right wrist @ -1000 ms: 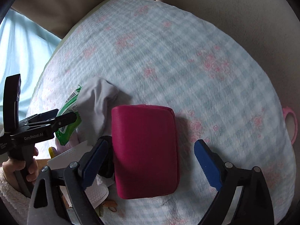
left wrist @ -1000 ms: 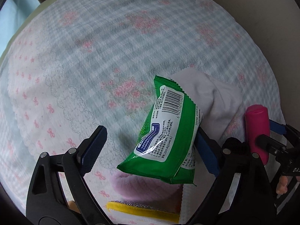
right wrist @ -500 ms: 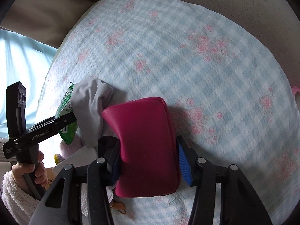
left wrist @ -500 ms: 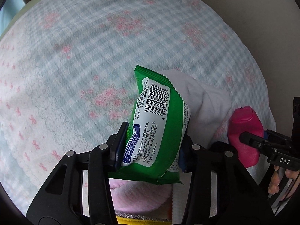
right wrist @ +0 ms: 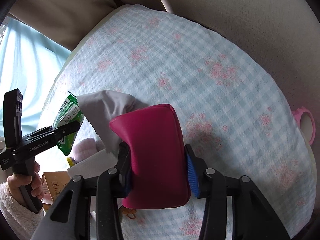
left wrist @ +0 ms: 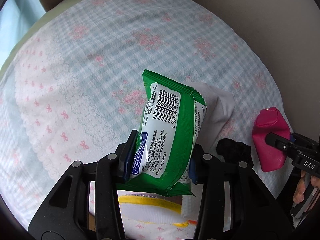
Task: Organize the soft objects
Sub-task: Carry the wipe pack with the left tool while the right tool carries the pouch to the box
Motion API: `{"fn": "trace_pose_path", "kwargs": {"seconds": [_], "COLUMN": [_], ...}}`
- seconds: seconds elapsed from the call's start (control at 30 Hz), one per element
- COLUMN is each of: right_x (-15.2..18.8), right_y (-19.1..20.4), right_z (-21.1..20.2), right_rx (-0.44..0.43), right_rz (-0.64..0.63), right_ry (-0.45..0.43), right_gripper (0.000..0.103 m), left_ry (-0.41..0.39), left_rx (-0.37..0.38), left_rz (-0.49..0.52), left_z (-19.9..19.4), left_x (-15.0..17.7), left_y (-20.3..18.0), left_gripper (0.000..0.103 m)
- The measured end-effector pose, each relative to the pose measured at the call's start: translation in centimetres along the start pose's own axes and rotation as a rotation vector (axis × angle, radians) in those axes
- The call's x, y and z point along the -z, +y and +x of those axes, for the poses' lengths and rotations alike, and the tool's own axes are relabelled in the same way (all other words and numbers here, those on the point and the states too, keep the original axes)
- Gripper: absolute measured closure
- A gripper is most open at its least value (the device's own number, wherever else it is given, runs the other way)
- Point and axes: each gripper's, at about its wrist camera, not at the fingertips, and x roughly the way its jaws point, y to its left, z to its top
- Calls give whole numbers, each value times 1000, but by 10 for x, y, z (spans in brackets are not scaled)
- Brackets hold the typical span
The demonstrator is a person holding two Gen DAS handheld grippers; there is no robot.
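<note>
Wipes pack pinched low in left gripper, raised over checked blanket | red pouch squeezed in right gripper | grey cloth just behind both | advice: lift straight, keep squeeze gentle, carry each clear before placing.

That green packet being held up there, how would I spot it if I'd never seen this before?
Start with the blue-checked floral blanket covering the seat. Above it, the left gripper clamps a green wet-wipes pack by its lower end. Unlike the grey cloth behind it or the magenta pouch in the right gripper, it's glossy plastic with a barcode label.
</note>
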Motion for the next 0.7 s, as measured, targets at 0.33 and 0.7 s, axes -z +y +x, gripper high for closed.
{"fn": "trace_pose_path", "kwargs": {"seconds": [0.33, 0.7], "right_x": [7, 32], "right_y": [42, 156], "right_z": [-81, -187], "right_rx": [0, -59], "right_rz": [-102, -336], "right_ry": [-102, -159], "right_gripper": [64, 64], "left_ry": [-129, -310], "left_rx": [-13, -91], "left_rz": [-82, -303], "left_z": [-91, -263], "left_x": [29, 115], "left_y": [-15, -2], "left_gripper": [64, 64]}}
